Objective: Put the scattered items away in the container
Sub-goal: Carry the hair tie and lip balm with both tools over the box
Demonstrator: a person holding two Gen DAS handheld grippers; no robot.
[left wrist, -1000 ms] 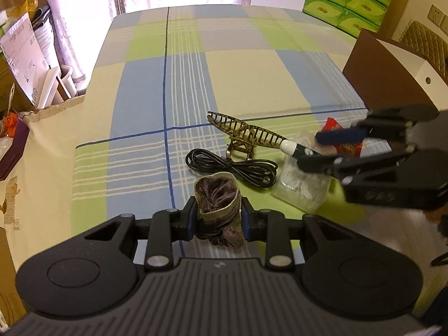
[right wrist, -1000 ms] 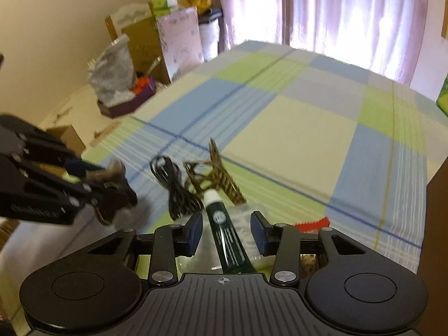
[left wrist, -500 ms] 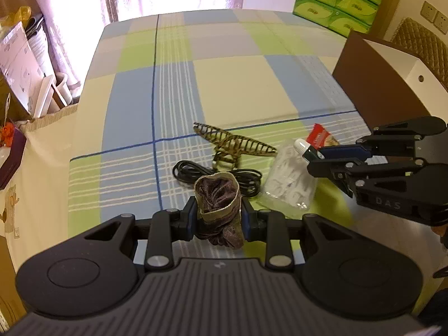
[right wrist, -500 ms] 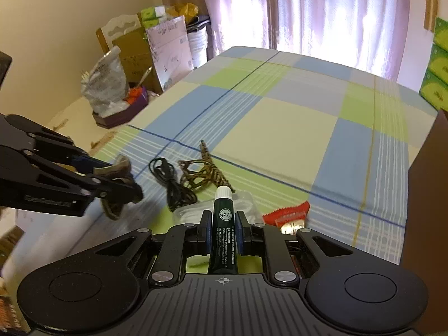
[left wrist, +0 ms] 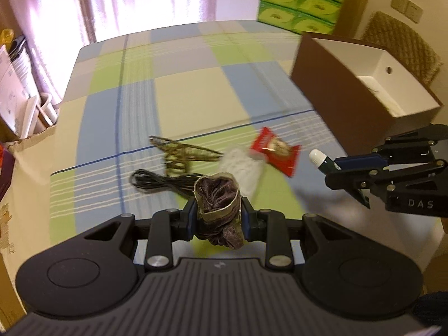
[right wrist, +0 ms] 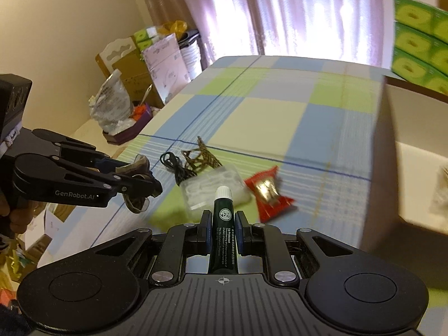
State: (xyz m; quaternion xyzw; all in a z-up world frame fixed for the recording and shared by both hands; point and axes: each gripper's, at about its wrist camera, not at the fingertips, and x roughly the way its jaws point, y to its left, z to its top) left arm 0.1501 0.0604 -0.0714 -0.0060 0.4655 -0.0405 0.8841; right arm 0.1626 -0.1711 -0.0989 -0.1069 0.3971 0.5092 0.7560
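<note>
Left gripper (left wrist: 217, 218) clamped on scrunchie (left wrist: 217, 196); right gripper (right wrist: 222, 231) clamped on tube (right wrist: 223, 218). Both best released well inside box (left wrist: 386, 84), above white floor.

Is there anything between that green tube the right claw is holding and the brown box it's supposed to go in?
Nothing visible blocks it. The right gripper holds the green tube in the air, and the brown box stands open-topped to its right. The red snack packet and clear bag lie lower, on the checked cloth.
</note>
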